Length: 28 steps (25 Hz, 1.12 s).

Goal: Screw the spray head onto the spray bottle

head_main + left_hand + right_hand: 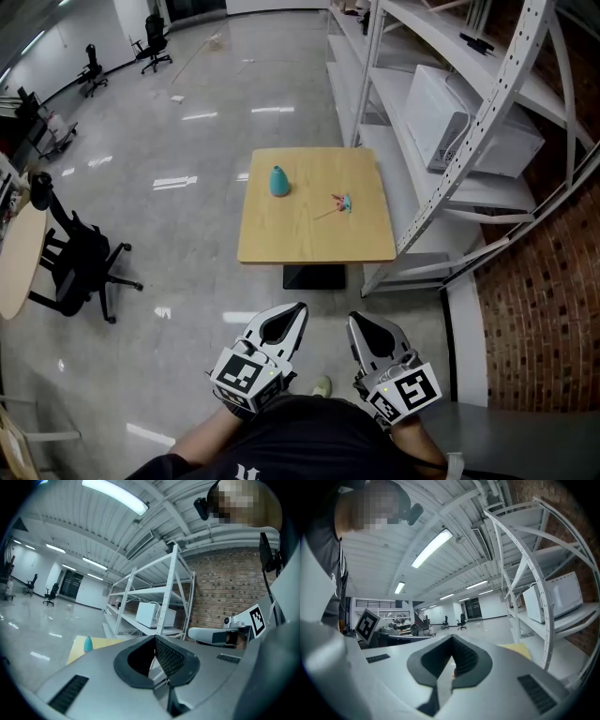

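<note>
One tiny, blurry spray head (pixel 341 203) on distant table (pixel 309 239)

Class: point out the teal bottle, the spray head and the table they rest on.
teal bottle (pixel 279 182), head view, middle of its body.
spray head (pixel 342 202), head view, its pink-and-teal nozzle part.
table (pixel 309 236), head view, bare wood near the front edge.

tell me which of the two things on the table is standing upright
The teal spray bottle, left of the spray head. It stands on its base, while the pink-and-teal spray head lies flat, its thin tube stretched along the table.
</note>
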Each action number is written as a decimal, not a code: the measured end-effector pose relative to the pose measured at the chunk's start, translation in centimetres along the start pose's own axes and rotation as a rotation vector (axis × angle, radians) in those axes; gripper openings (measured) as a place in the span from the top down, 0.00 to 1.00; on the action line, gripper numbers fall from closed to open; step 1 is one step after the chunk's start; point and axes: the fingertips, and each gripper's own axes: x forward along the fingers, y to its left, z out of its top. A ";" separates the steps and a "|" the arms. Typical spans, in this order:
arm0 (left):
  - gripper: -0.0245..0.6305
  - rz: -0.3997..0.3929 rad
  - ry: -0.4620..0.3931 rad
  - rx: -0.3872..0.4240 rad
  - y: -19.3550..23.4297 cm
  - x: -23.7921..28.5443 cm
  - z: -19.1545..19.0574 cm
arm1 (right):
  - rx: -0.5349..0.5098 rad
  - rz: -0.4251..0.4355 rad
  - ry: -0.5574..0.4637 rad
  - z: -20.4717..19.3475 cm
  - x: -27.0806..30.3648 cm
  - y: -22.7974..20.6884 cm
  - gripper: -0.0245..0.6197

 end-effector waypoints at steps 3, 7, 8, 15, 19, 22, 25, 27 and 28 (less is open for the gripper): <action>0.96 0.023 -0.005 -0.007 -0.6 0.6 -0.2 | -0.004 0.024 0.000 -0.1 -0.6 -0.6 0.96; 0.96 0.058 -0.007 -0.023 -0.8 1.4 -0.7 | -0.002 0.044 -0.010 0.0 -0.7 -2.0 0.96; 0.96 0.066 -0.003 -0.026 -0.6 1.6 -0.9 | 0.003 0.048 -0.009 -0.1 -0.5 -2.4 0.96; 0.96 0.094 0.003 -0.046 3.5 5.8 0.1 | 0.021 0.056 0.008 0.4 3.5 -5.9 0.96; 0.96 0.066 0.029 -0.065 7.7 9.7 -1.0 | 0.040 0.026 0.030 -1.0 7.8 -8.9 0.96; 0.96 0.034 0.047 -0.067 12.6 13.3 -0.7 | 0.055 -0.011 0.040 -1.3 12.9 -11.6 0.96; 0.96 0.009 0.069 -0.063 18.5 16.9 0.6 | 0.078 -0.058 0.055 -1.0 18.6 -14.1 0.96; 0.96 -0.012 0.079 -0.056 22.5 19.2 1.7 | 0.089 -0.090 0.058 -0.5 22.5 -15.5 0.96; 0.96 -0.022 0.081 -0.049 24.4 20.3 2.3 | 0.096 -0.105 0.056 -0.2 24.4 -16.2 0.96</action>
